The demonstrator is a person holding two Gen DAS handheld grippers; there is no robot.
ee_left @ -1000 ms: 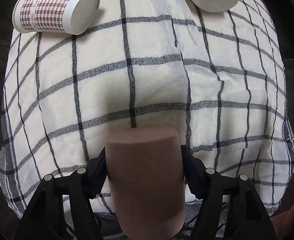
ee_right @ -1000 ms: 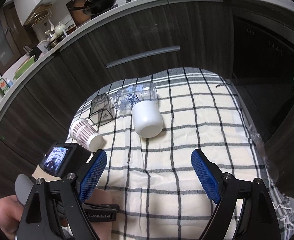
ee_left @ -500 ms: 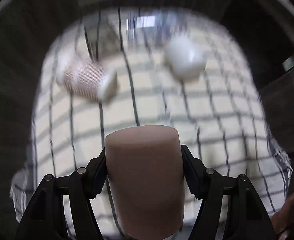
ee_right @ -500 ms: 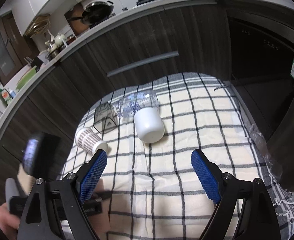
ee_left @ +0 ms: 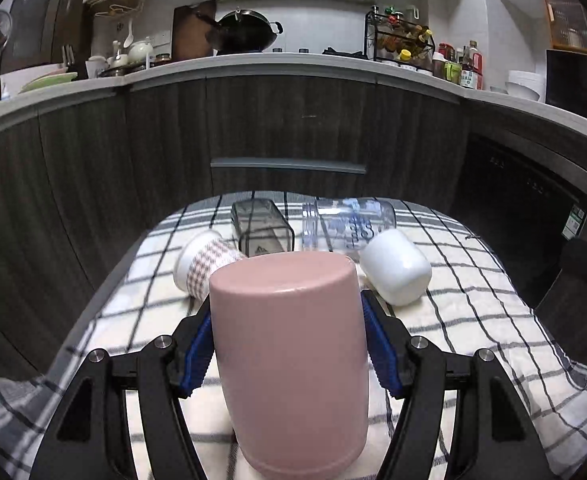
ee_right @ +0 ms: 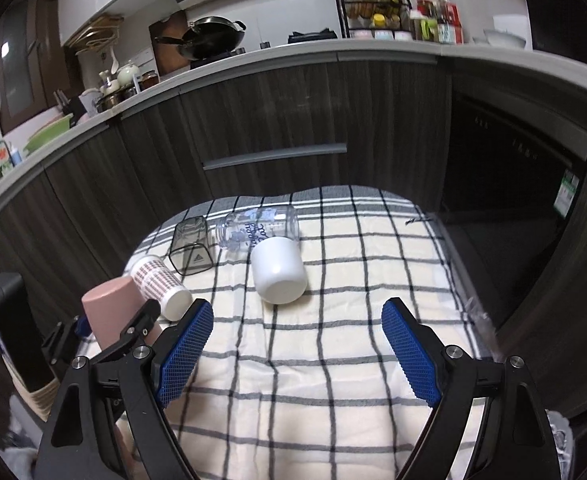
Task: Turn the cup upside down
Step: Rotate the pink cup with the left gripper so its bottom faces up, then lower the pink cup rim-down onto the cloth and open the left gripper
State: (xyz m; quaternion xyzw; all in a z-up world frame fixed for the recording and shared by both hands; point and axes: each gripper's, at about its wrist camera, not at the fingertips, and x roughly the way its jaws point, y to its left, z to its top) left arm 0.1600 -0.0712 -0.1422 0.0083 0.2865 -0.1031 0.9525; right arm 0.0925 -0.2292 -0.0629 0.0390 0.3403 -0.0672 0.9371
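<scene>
My left gripper (ee_left: 287, 344) is shut on a pink cup (ee_left: 289, 360), its closed base up and its mouth down at the checked cloth (ee_left: 473, 320); I cannot tell whether the rim touches it. The same pink cup (ee_right: 109, 312) shows at the left of the right wrist view, between the left gripper's fingers (ee_right: 141, 320). My right gripper (ee_right: 297, 352) is open and empty above the near middle of the cloth (ee_right: 333, 360).
A houndstooth paper cup (ee_left: 201, 266), a dark square glass (ee_left: 261, 228), a clear bottle (ee_left: 349, 224) and a white cup (ee_left: 395, 272) lie on their sides at the far part of the cloth. Dark kitchen cabinets (ee_left: 293, 128) stand behind the table.
My left gripper has swung from looking down at the cloth to looking level, turning the pink cup base-up. The right gripper stayed open and pitched up slightly.
</scene>
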